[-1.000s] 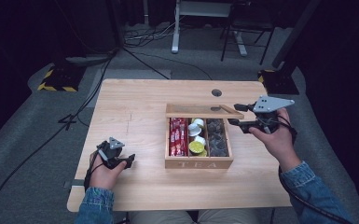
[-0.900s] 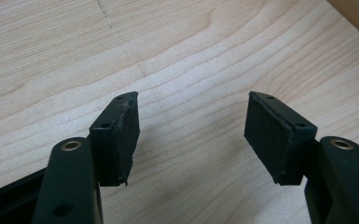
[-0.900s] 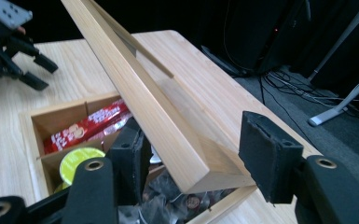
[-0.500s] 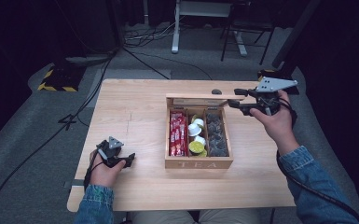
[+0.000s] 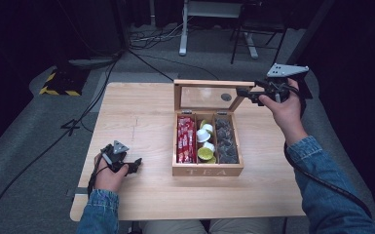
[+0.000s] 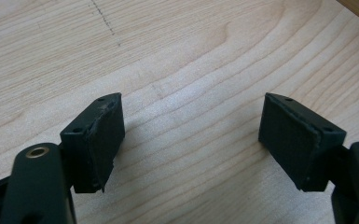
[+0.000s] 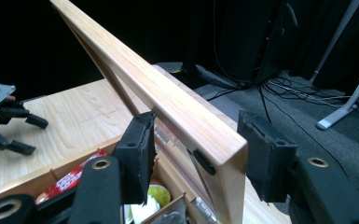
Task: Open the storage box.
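Pale wooden tea box [image 5: 207,170] holds red packets [image 5: 186,140].

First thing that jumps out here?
The wooden tea box mid-table, its glass lid swung up with the right tongs straddling the lid's corner. Inside sit red packets at left, small cups in the middle and dark sachets at right. The left tongs rest on the bare table, jaws apart and just opening.

A dim lab: floor cables [image 5: 141,53], desk stand [image 5: 190,29], hazard-striped box [image 5: 58,83].
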Motion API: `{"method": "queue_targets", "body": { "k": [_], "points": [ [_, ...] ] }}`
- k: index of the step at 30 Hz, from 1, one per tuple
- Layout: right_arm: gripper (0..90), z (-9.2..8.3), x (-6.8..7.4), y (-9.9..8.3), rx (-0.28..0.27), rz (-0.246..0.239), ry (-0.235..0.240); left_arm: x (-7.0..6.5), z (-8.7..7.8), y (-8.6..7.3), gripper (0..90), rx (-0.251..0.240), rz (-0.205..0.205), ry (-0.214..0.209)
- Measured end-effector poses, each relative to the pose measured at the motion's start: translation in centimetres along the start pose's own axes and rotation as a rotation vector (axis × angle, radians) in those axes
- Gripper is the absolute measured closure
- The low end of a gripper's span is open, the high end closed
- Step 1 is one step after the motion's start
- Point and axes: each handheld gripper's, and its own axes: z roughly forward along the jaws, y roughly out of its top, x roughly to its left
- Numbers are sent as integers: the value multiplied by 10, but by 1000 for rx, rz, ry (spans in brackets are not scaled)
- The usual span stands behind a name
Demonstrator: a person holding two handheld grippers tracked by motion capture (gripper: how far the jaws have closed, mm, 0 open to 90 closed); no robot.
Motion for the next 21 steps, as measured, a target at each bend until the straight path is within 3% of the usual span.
{"method": "queue_targets", "body": {
  "k": [7, 10, 17, 21],
  "points": [
    [478, 12, -14, 5, -18, 50, 1, -1, 1, 1, 219, -1, -7, 7],
    [489, 20, -20, 7, 12, 47, -15, -1, 2, 1, 217, -1, -7, 6],
    [519, 30, -38, 10, -16, 113, -40, -1, 4, 3, 206, 0, -6, 8],
    [532, 39, -49, 6, 2, 150, -57, -1, 4, 3, 205, 0, -6, 8]
  ]
}}
